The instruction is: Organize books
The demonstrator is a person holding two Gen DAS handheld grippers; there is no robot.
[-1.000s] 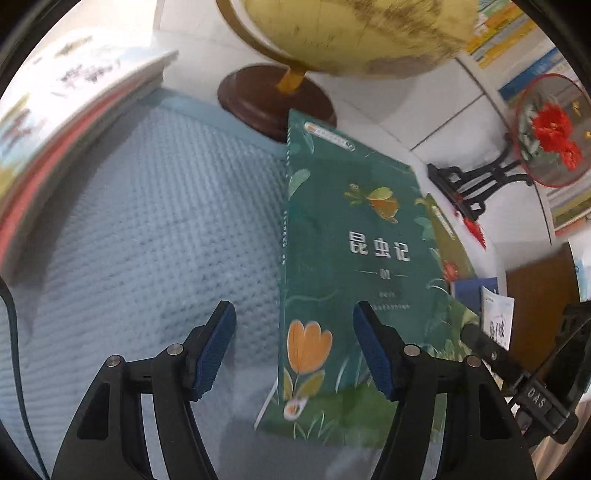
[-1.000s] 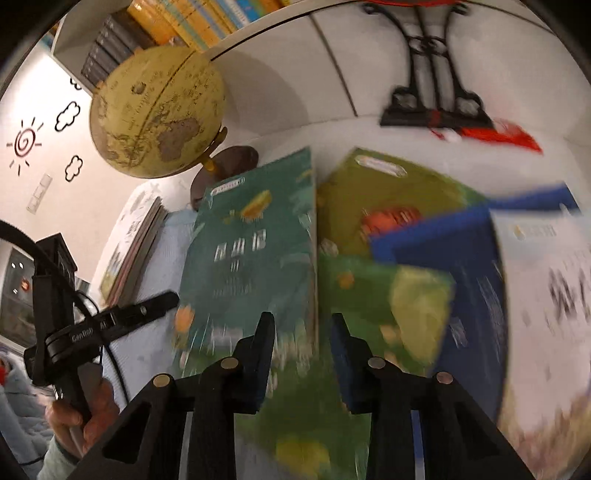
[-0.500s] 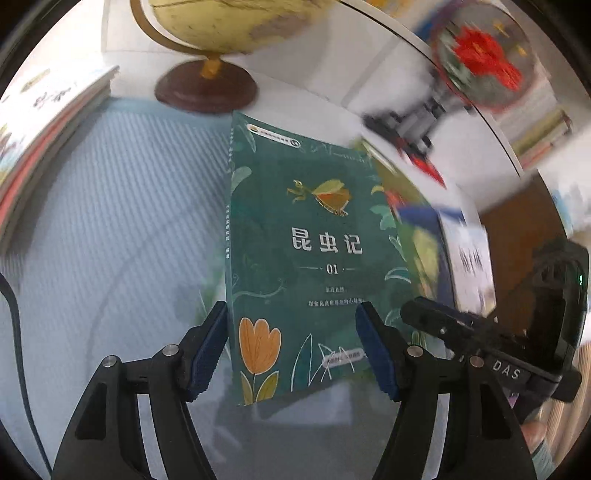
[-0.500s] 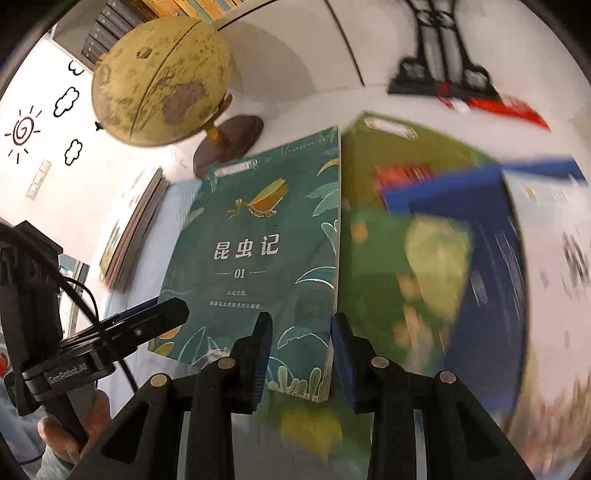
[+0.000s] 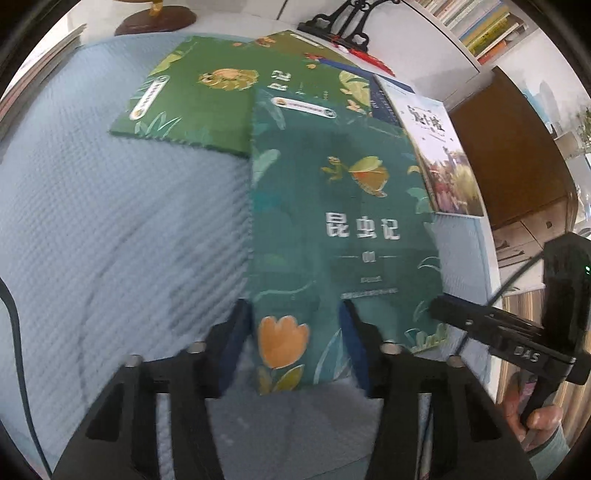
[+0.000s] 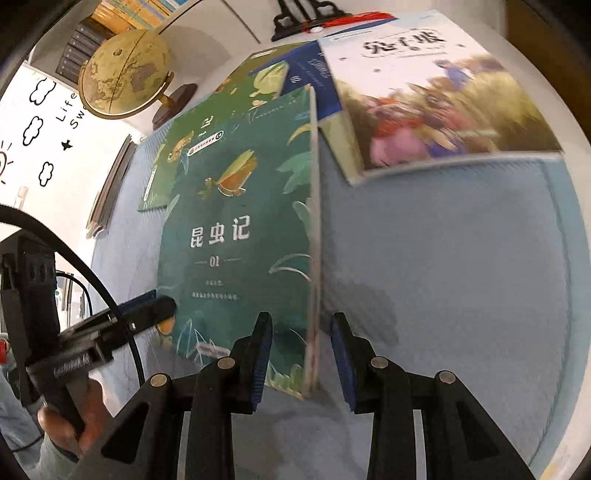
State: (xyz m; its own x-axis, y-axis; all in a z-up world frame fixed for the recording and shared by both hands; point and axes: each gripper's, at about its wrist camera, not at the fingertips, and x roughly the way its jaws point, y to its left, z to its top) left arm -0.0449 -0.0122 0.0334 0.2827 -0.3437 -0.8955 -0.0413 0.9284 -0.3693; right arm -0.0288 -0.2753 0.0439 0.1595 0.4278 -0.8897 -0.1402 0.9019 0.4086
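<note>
A glossy teal book (image 5: 343, 236) is tilting up off a quilted blue mat (image 5: 110, 229). The left gripper (image 5: 295, 332) is closing its jaws astride the book's near left corner; contact is unclear. The right gripper (image 6: 301, 350) is pinching the near right edge. Beyond, a green book (image 5: 192, 99) is lying partly covered. A white book (image 6: 436, 92) is blurred.

This looks like a child's study corner at home. A yellowed desk globe (image 6: 123, 72) on a dark wooden base stands against a white wall with cloud and sun decals (image 6: 35, 127) (plus the word "Life"). Shelves of colourful book spines (image 5: 484, 31) run behind, and illustrated children's books (image 5: 343, 206) lie on a pale blue quilted mat (image 5: 110, 229).
</note>
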